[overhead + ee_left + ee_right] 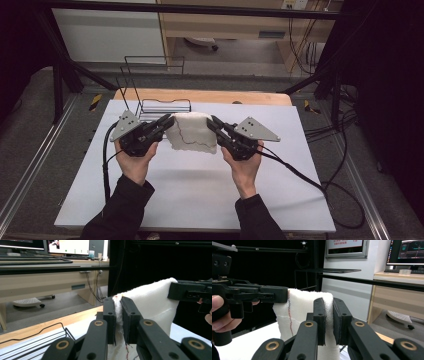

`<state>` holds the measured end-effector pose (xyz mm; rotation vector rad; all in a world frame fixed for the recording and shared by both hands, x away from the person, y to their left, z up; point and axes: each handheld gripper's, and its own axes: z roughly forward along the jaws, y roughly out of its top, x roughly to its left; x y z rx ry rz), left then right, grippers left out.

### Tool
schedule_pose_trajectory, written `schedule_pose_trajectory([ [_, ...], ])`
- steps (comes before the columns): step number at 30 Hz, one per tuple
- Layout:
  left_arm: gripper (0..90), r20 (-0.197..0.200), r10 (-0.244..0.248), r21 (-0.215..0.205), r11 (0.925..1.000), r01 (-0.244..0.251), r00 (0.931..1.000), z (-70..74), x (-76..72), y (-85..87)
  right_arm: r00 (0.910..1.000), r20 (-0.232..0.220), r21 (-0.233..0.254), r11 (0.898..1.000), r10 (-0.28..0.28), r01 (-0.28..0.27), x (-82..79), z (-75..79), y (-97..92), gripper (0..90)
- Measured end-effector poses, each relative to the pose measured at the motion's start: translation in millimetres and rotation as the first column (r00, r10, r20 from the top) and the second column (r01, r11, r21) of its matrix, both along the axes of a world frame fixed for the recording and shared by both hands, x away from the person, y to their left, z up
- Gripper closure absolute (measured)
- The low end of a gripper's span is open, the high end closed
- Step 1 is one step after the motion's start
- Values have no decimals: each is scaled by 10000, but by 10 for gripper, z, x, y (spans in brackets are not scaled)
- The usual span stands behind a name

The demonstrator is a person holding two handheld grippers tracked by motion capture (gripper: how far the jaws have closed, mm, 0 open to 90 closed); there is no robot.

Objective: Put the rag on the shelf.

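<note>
From the high view, I have my left gripper [167, 121] and my right gripper [214, 124] each pinched onto an opposite upper corner of the white cloth [192, 132]. The cloth hangs between them, lifted off the white tabletop [190, 195], toward its far edge and roughly midway between its left and right edges. Just behind the cloth, near the far left corner, stands the wire rack [155, 85]. A thin dark stitched line runs down the cloth's face.

In the left gripper view, my two black jaws stand nearly together with a fold of the cloth [150, 302] squeezed between the pads; the grip looks firm. The cloth stretches away to the other gripper [190, 291], which clamps its far corner. The wire rack [37, 338] lies low at the left.

In the right gripper view, the jaws are again almost closed on a fold of the cloth [299, 307], and the other gripper [274, 296] bites the far top corner.

As I judge it, the picking up is done: both corners are caught and the cloth is raised and spread. What is left, I think, is to fold it or carry it to the rack and let go; neither has begun.
</note>
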<state>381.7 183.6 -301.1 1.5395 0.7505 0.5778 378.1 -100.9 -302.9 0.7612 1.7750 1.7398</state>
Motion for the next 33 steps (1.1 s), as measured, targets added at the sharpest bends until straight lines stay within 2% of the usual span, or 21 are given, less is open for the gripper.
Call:
schedule_pose_trajectory([
  [23,825,430,602,-326,9977,-588,9973,169,53,271,9995,276,157,9998,139,-143,136,172,298,822],
  [27,825,460,661,-485,9968,-639,9968,194,68,306,9992,359,206,9996,162,-169,147,212,343,822],
  [33,825,614,825,-465,9957,-798,9947,242,93,355,9988,465,241,9996,152,-164,189,269,412,822],
])
